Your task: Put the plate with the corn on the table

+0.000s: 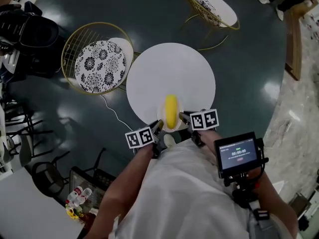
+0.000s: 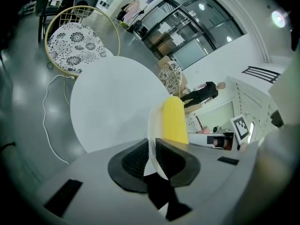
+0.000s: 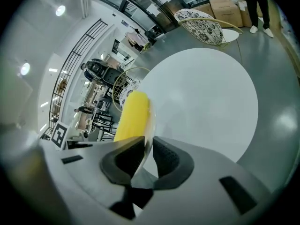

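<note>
Round white table point(image 1: 169, 73) lay below; left hand-held gripper point(image 2: 151, 154) and right hand-held gripper point(image 3: 146, 154) each clamped an opposite rim of the plate point(image 2: 153, 124), likely keeping the corn point(image 1: 171, 111) level.

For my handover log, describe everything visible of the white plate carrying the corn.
The small white round plate looks thin, smooth and glossy, like ceramic or plastic. A yellow corn cob lies along its middle. The left tongs are shut on its left rim and the right tongs on the opposite rim, so it hangs between them, roughly level, over the near edge of the round white table. Whether its underside touches the tabletop cannot be told.
</note>
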Motion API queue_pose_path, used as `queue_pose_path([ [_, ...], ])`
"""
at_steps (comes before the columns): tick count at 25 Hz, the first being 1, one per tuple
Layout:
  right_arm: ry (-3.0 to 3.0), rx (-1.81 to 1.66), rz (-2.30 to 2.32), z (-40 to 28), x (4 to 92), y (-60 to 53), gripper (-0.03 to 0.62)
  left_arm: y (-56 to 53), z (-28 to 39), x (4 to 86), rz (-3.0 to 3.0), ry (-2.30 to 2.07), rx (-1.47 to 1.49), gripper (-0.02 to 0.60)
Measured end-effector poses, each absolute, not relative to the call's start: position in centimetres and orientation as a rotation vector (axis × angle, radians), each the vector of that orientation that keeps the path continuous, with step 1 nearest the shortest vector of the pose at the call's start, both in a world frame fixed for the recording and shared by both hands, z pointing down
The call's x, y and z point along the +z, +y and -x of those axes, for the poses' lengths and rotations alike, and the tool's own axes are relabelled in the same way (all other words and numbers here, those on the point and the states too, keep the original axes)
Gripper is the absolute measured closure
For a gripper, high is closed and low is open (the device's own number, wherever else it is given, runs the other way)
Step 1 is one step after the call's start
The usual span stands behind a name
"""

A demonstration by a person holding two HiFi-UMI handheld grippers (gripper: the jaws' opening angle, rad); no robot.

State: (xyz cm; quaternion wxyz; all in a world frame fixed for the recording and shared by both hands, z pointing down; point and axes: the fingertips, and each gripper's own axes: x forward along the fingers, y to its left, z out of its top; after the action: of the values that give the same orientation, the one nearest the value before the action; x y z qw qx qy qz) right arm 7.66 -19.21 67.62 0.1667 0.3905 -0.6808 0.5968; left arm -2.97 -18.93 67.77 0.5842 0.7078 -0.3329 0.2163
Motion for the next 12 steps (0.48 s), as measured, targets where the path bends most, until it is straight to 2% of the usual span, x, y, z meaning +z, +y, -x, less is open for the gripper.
queue_pose_path([
  [12,-1.915,1.639,-0.988,-8.1,71.1,-23.4,0.542,-22.6,2.3,71.0,-1.614,-0.805,0.541,0.535],
])
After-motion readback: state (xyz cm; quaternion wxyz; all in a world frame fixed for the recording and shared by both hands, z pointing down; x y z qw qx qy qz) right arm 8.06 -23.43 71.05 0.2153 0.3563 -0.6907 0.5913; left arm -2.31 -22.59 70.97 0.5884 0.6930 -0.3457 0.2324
